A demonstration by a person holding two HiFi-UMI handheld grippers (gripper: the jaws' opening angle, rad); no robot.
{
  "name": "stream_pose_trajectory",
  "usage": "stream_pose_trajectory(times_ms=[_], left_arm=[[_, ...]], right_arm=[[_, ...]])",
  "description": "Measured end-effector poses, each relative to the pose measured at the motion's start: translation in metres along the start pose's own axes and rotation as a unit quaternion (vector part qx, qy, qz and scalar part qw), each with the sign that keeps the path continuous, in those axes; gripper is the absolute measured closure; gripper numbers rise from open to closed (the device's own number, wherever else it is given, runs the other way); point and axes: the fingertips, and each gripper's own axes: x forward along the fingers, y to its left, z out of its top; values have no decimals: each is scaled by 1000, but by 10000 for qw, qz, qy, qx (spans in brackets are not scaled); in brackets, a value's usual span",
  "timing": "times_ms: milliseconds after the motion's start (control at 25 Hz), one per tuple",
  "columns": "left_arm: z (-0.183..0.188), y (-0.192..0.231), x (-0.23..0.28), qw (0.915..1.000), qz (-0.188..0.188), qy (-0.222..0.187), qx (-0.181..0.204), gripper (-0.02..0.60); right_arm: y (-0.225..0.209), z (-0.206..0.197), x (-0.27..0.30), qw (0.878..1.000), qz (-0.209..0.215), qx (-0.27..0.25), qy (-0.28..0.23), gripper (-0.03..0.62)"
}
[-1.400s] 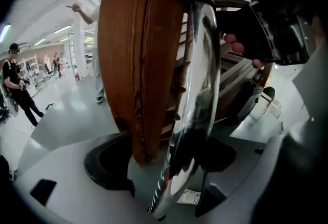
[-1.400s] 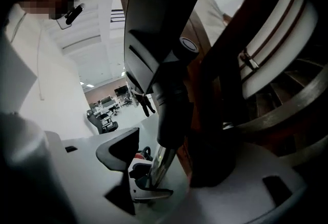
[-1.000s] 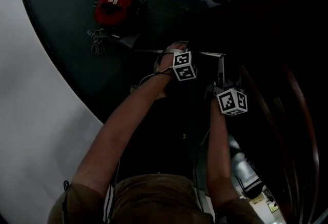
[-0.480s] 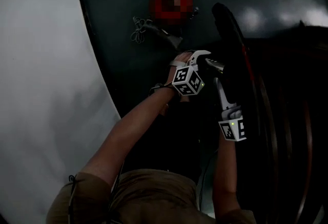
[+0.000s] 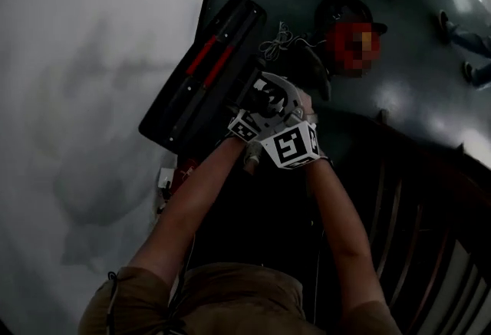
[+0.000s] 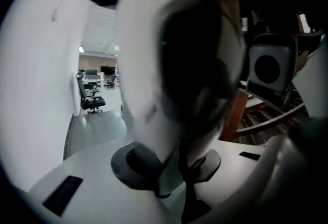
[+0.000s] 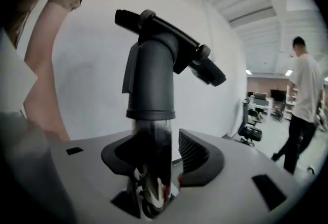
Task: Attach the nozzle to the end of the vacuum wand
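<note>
The black floor nozzle (image 5: 203,73) with red stripes sticks out up and to the left of my hands. Its dark grey neck (image 7: 154,64) stands between the jaws of my right gripper (image 7: 156,159), which has just been closing and is shut on it. In the head view, the right gripper (image 5: 280,96) and left gripper (image 5: 253,107) sit pressed side by side. My left gripper (image 6: 171,166) is shut. A blurred pale and dark shape fills its view, so I cannot tell whether it pinches anything. The wand's end is hidden.
The vacuum body (image 5: 337,8) lies on the dark floor beyond my hands, with a coiled cord (image 5: 280,41) beside it. A pale wall (image 5: 92,96) fills the left. Dark wooden slats (image 5: 414,218) run at lower right. A person (image 7: 305,89) stands further off.
The head view has swung round. The nozzle, earlier to the right of my hands, now points up and left. My two grippers have drawn together until their marker cubes touch.
</note>
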Motion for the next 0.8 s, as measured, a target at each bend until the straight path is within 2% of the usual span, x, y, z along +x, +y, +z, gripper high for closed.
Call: stream_pose_trajectory(times_ms=[80, 120, 160, 240, 320, 440, 520, 600, 720, 760, 800], left_arm=[[-21, 46, -30, 9984, 365, -66, -417, 479], [-36, 70, -47, 9960, 554, -115, -698, 473], [-53, 92, -66, 9916, 735, -193, -1048, 424], [-94, 128, -109, 9794, 1160, -295, -1626, 390], [-131, 152, -162, 9650, 1671, -289, -2001, 390], [-175, 176, -250, 9380, 2408, -214, -2485, 391], [-202, 186, -302, 9198, 2841, -195, -2699, 391], [-218, 192, -343, 9066, 3151, -259, -2795, 393], [-215, 197, -374, 8988, 3393, -427, -2743, 393], [-207, 199, -378, 8982, 3422, -504, -2713, 393], [-198, 201, -379, 8984, 3429, -585, -2682, 391]], right_arm=[[28, 2, 58, 9973, 426, -571, 166, 476], [42, 0, 87, 9950, 606, -726, 315, 482], [54, -4, 116, 9926, 769, -802, 480, 482], [78, -11, 172, 9868, 1062, -918, 811, 482], [101, -19, 220, 9803, 1292, -1033, 1083, 482], [120, -28, 277, 9755, 1376, -1055, 1356, 482], [126, -37, 306, 9742, 1365, -1034, 1468, 482], [131, -46, 328, 9736, 1357, -1015, 1528, 482], [135, -53, 344, 9736, 1478, -798, 1547, 473], [136, -52, 344, 9732, 1562, -699, 1535, 413], [136, -51, 341, 9732, 1612, -624, 1514, 393]])
